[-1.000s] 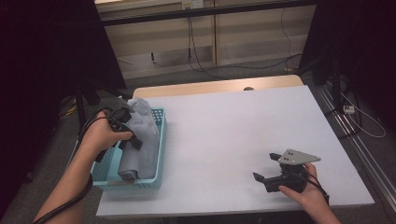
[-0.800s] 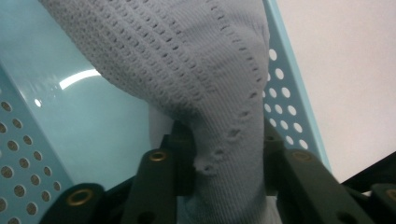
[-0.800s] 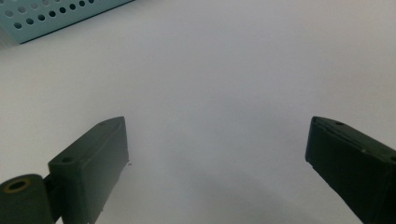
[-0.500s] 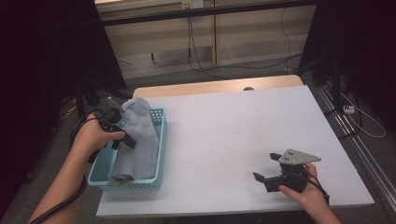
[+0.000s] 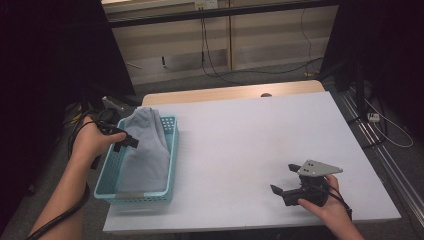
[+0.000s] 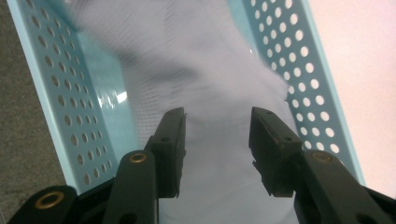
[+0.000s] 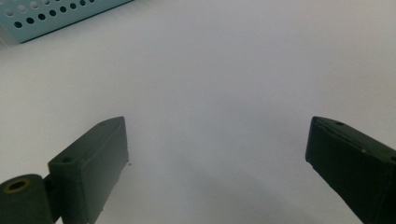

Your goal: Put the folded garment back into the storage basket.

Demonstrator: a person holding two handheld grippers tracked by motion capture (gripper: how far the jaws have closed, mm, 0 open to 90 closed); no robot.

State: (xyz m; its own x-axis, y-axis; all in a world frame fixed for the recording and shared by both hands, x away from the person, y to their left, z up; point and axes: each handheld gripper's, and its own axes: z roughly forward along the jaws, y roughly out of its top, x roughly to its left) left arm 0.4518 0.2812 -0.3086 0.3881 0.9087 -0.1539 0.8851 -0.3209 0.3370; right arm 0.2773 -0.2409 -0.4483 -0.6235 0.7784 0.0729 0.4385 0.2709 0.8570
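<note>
At the table's left edge, a grey cloth (image 5: 143,150) lies in the blue basket (image 5: 172,150). The left gripper (image 5: 131,142), jaws just opened partway and holding nothing, hovers above it. The right gripper (image 5: 285,179) rests wide open, empty, on bare white table (image 5: 250,135).

Black grippers (image 5: 295,187), brass-coloured screws, trailing black cables.

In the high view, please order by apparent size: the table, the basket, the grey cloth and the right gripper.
1. table
2. basket
3. grey cloth, slightly smaller than the basket holding it
4. right gripper
</note>
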